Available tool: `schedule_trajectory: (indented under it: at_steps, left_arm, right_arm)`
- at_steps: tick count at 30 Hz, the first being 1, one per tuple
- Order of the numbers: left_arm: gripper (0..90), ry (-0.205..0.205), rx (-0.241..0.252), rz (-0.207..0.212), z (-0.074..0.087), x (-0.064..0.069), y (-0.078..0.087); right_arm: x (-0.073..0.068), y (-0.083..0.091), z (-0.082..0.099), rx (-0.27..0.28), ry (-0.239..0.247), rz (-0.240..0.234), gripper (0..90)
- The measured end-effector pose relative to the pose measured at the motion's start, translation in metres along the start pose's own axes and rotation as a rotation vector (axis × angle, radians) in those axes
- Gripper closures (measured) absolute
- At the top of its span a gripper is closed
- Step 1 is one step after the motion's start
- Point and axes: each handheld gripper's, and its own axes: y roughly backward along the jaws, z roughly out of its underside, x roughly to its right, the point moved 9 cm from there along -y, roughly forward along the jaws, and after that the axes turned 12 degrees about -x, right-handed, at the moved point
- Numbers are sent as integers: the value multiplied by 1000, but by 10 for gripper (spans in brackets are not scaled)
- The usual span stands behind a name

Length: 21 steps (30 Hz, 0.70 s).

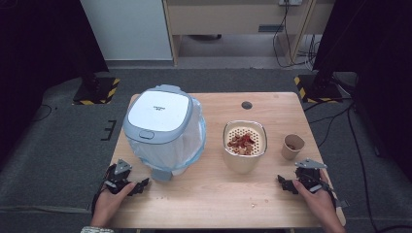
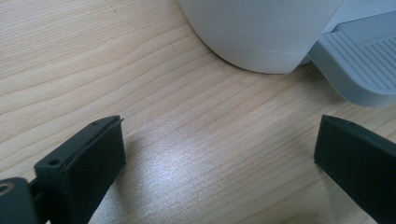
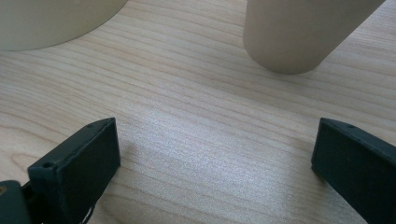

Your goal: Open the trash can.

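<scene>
Resting both the left gripper (image 1: 144, 185) and right gripper (image 1: 281, 181) wide open and empty, you are risking toppling the light paper cup (image 1: 293, 146) by clipping its rim.

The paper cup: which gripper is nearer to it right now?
Right. The right gripper rests on the table just below the paper cup, jaws open toward it. The left gripper sits at the table's far left, beside the pedal bin.
</scene>
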Motion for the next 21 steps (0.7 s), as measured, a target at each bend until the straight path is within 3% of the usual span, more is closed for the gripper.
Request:
schedule_trajectory:
  at_steps: [9,17,21]
  left_arm:
    - [21,12,-3,-7,0,0,1]
    - [134,32,3,15,0,2,8]
    - [165,48,35,13,-4,2,16]
  right_arm:
    - [0,0,0,-1,2,0,14]
    - [0,0,0,-1,2,0,14]
    - [0,0,0,0,2,0,14]
